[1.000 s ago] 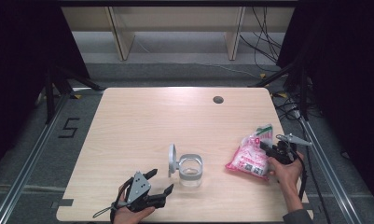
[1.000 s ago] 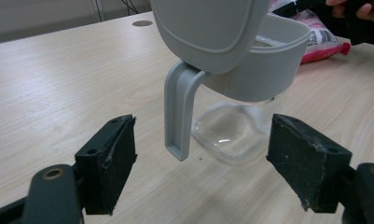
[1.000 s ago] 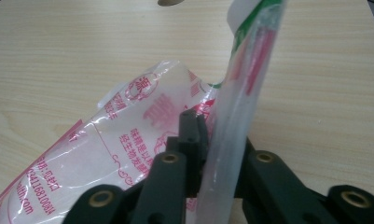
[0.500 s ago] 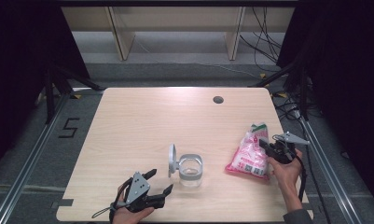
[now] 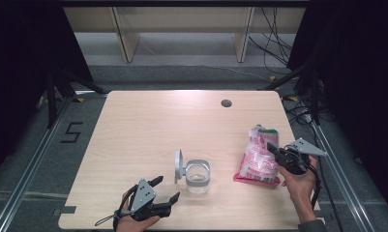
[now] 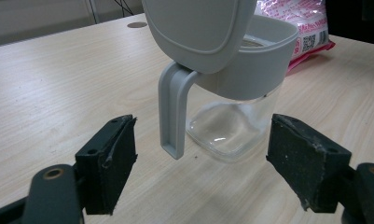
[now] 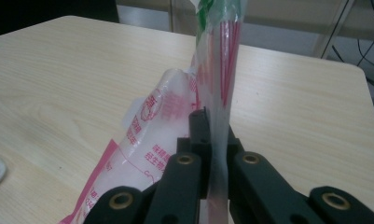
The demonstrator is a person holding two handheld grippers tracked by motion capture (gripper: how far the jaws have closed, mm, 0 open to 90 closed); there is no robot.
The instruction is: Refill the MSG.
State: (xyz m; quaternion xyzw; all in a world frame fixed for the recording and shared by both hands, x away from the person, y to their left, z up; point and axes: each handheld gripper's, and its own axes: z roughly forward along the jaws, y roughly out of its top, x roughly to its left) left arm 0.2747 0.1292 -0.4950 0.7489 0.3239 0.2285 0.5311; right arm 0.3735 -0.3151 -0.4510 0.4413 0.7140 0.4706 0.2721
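A clear glass jar (image 5: 198, 177) with a grey collar and an upright flip lid (image 5: 179, 165) stands near the table's front middle. In the left gripper view the jar (image 6: 236, 109) and its grey lid (image 6: 198, 23) sit just beyond my open jaws, the lid's hinge arm between them. My left gripper (image 5: 164, 189) rests open at the front edge, short of the jar. A pink and white plastic bag (image 5: 257, 157) lies at the right. My right gripper (image 5: 273, 148) is shut on the bag's top edge (image 7: 217, 107), lifting that end up.
A dark round hole (image 5: 226, 103) marks the table's far side. The table's front edge (image 5: 206, 226) runs just under both hands. Metal rails and cables lie on the floor to either side, and a shelf unit stands beyond the table.
My right gripper has drawn the bag's top edge up and slightly toward the right, standing that end higher. The left gripper has stayed in place.
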